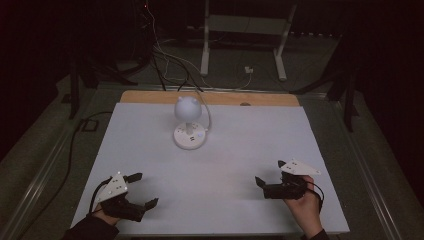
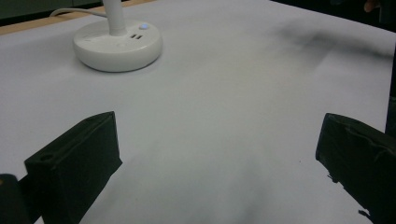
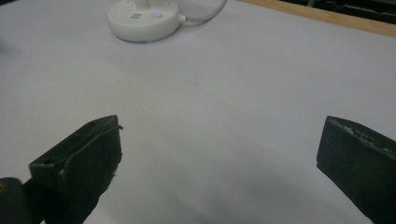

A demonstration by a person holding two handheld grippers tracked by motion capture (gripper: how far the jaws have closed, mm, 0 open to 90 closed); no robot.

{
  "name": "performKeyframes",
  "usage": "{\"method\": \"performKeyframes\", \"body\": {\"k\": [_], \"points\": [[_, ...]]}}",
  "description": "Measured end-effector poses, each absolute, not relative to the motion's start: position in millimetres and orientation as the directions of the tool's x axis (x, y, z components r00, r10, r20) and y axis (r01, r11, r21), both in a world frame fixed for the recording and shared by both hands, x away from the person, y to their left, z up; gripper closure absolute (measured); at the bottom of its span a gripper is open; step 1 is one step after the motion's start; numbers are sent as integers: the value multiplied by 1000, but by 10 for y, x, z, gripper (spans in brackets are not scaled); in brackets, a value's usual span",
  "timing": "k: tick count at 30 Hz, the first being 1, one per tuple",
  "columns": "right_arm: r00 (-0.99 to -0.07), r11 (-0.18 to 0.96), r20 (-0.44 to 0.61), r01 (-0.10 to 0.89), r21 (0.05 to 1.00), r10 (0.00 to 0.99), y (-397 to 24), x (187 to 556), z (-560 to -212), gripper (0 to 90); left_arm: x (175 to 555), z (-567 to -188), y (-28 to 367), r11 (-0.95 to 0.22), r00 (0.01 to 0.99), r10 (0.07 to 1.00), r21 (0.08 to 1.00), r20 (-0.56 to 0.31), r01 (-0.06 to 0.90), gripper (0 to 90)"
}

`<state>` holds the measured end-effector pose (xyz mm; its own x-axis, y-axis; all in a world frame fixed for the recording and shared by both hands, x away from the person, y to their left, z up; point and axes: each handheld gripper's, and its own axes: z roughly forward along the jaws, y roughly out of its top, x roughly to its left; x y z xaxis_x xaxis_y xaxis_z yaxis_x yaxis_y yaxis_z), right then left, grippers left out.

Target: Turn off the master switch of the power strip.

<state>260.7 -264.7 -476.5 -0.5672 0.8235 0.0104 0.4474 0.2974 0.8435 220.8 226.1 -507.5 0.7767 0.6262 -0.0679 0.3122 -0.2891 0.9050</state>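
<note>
A white desk lamp [image 1: 189, 122] with a round head and a round base stands at the back middle of the white table top [image 1: 150, 150]. Its base [image 2: 117, 45] carries a small lit blue button; the same base [image 3: 143, 18] appears in the right gripper view with a white cable leaving it. My left gripper [image 1: 142, 190] rests at the front left, jaws wide apart, nothing between them. My right gripper [image 1: 270, 172] sits at the front right in a hand, also open and empty. In both gripper views the jaws frame bare table surface [image 2: 219, 140] [image 3: 219, 140].
A wooden strip [image 1: 150, 97] edges the table's far side. Beyond it, on the dark floor, stand white frame legs [image 1: 205, 45] and loose cables [image 1: 165, 55]. A black cable [image 1: 72, 145] runs down the left side of the table.
</note>
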Motion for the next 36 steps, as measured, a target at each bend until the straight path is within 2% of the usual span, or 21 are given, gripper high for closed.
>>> {"method": "performKeyframes", "body": {"k": [36], "points": [[-687,362,10,395,845,727,-2100,3012,-4396,0,2198,-5066,2270,-283,777,626,909,-68,307,3]]}}
